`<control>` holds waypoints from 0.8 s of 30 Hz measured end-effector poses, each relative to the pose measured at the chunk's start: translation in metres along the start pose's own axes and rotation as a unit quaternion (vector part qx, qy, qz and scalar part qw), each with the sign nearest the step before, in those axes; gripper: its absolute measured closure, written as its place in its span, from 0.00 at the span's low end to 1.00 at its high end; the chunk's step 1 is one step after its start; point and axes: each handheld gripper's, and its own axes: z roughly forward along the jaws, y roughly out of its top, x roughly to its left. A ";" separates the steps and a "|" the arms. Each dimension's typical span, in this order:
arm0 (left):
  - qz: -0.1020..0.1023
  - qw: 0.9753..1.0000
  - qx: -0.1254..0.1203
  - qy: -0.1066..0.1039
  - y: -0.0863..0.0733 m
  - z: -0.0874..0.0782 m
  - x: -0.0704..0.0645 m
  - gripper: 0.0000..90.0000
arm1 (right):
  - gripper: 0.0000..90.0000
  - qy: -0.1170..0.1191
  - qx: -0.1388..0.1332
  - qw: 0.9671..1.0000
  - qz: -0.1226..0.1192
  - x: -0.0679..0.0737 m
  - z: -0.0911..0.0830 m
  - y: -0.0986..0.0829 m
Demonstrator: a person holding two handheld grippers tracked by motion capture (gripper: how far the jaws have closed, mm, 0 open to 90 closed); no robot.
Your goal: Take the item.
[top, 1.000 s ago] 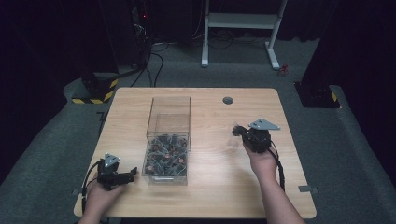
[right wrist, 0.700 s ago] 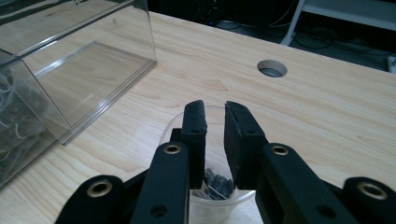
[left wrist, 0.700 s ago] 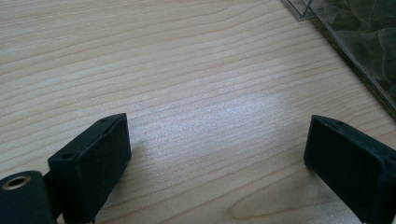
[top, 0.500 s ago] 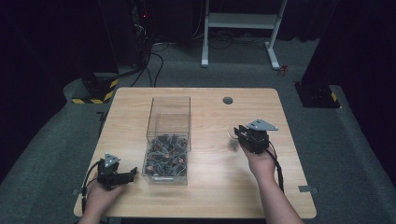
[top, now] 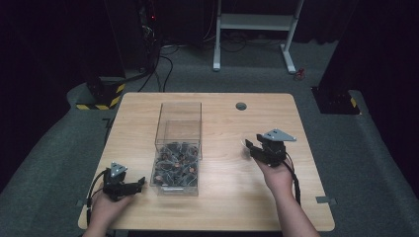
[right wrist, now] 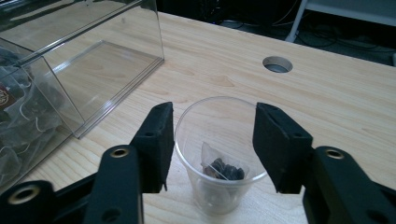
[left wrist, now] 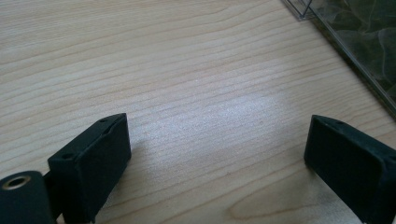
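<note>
Wooden worktop (top: 222, 197) carries everything here, and nearest the person the left claw (left wrist: 219, 168) rests low on it just left of the clear box (top: 179, 148), jaws spread wide over bare wood with nothing between them; it has not moved over the last second. To the right, the right claw (right wrist: 210, 140) pinches a clear plastic cup (right wrist: 219, 154), one jaw against each side of its wall. Inside the cup lies a small teabag (right wrist: 223, 169) with dark contents. Over the last second this hand has drifted a little toward the person and lower, so the cup looks, by my reading, about to be set down on the open worktop right of the box. Farther in, the box's near half holds a heap of similar teabags (top: 175, 165); its far half is bare. Beyond that, a round cable hole (top: 241, 105) sits near the far edge.
</note>
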 end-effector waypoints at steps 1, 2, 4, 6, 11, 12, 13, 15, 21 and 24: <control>0.000 1.000 0.000 0.000 0.000 0.000 0.000 0.08 | 0.50 -0.002 0.000 1.000 0.000 0.000 -0.001 -0.001; 0.000 1.000 0.000 0.000 0.000 0.000 0.000 0.08 | 0.48 -0.003 0.000 1.000 0.003 0.000 -0.002 -0.001; 0.000 1.000 0.000 0.000 0.000 0.000 0.000 0.08 | 0.47 -0.003 -0.003 1.000 0.004 -0.001 -0.004 -0.003; 0.000 1.000 0.000 0.000 0.000 0.000 0.000 0.08 | 0.44 -0.004 -0.003 1.000 0.004 -0.001 -0.007 -0.004; 0.000 1.000 0.000 0.000 0.000 0.000 0.000 0.08 | 0.38 -0.011 -0.006 1.000 0.006 -0.001 -0.013 -0.009; -0.001 1.000 0.000 0.000 0.000 0.000 0.000 0.08 | 0.37 -0.011 -0.004 1.000 0.010 0.000 -0.014 -0.010; 0.000 1.000 0.000 0.000 0.000 0.000 0.000 0.08 | 0.37 -0.012 -0.005 1.000 0.009 0.000 -0.015 -0.011; 0.000 1.000 0.000 0.000 0.000 0.000 0.000 0.08 | 0.36 -0.016 -0.007 1.000 0.007 0.001 -0.018 -0.014; 0.000 1.000 0.000 0.000 0.000 0.000 0.000 0.08 | 0.33 -0.022 -0.003 1.000 0.010 0.001 -0.025 -0.026; 0.000 1.000 0.000 0.000 0.000 0.000 0.000 0.08 | 0.32 -0.027 0.002 1.000 0.009 0.002 -0.027 -0.035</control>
